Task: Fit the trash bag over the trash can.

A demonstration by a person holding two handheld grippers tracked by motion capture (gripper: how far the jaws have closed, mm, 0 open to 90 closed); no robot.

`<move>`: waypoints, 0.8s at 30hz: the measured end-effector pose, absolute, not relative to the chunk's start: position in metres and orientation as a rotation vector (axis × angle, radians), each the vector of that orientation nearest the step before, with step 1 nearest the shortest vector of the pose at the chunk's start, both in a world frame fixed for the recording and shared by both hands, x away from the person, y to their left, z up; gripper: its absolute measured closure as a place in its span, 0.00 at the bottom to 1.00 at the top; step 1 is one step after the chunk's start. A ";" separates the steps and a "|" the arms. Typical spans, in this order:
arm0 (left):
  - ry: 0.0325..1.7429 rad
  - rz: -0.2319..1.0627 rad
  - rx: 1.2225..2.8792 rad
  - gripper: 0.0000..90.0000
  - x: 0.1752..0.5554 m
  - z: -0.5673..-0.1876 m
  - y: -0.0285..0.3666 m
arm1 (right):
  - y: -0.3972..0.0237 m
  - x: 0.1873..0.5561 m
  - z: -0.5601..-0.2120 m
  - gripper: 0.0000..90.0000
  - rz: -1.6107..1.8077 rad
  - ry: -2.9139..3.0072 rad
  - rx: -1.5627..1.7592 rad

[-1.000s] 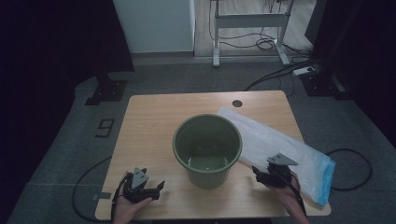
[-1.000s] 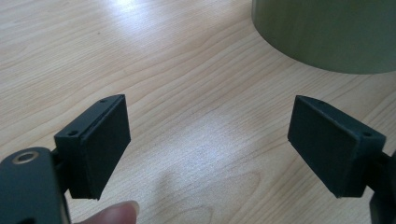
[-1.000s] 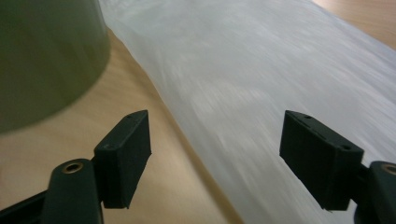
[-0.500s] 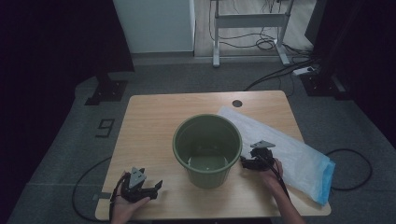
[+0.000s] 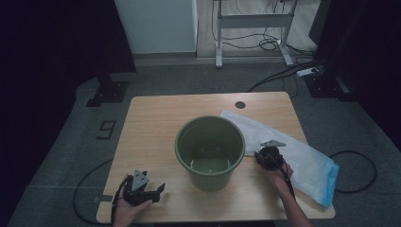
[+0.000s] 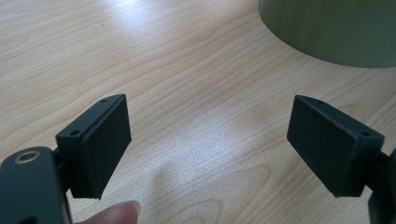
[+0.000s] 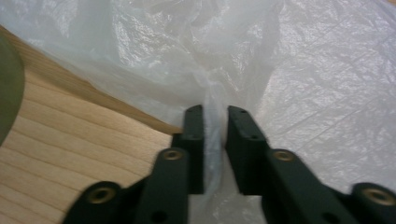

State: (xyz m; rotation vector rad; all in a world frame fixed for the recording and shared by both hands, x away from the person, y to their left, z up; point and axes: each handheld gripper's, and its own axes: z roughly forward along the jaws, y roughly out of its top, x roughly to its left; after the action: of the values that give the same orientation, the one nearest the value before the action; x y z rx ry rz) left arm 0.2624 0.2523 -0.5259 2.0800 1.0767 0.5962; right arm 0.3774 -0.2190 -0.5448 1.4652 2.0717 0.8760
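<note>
Black jaws of the right gripper point(image 7: 215, 140) are pinching a fold of the translucent plastic bag point(image 7: 299, 70), nearly closed on it. In the high view the right gripper point(image 5: 268, 157) is sitting on the bag's near-left edge, just beside the green bucket point(image 5: 210, 150). Plastic bag point(image 5: 302, 156) is lying flat on the right side of the wooden tabletop point(image 5: 156, 123), blue end toward the near right corner. Left gripper point(image 6: 208, 149) is gaping wide, holding nothing, resting in a hand point(image 5: 130, 208) near the front-left edge. Bucket is standing upright mid-tabletop.
</note>
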 end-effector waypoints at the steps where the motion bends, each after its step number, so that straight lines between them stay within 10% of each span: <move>1: 1.077 0.597 2.082 0.14 0.262 -0.526 0.252 | -0.220 0.378 -0.545 0.95 0.876 2.073 1.466; 24: 1.085 0.605 2.089 0.15 0.262 -0.527 0.252 | -0.272 0.332 -0.439 0.99 1.453 1.689 1.363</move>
State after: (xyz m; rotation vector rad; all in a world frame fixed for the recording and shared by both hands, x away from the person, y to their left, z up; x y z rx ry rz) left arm 0.2622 0.2525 -0.5272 2.0894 1.0851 0.6054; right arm 0.3324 -0.2716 -0.4387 1.3634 1.6885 1.4534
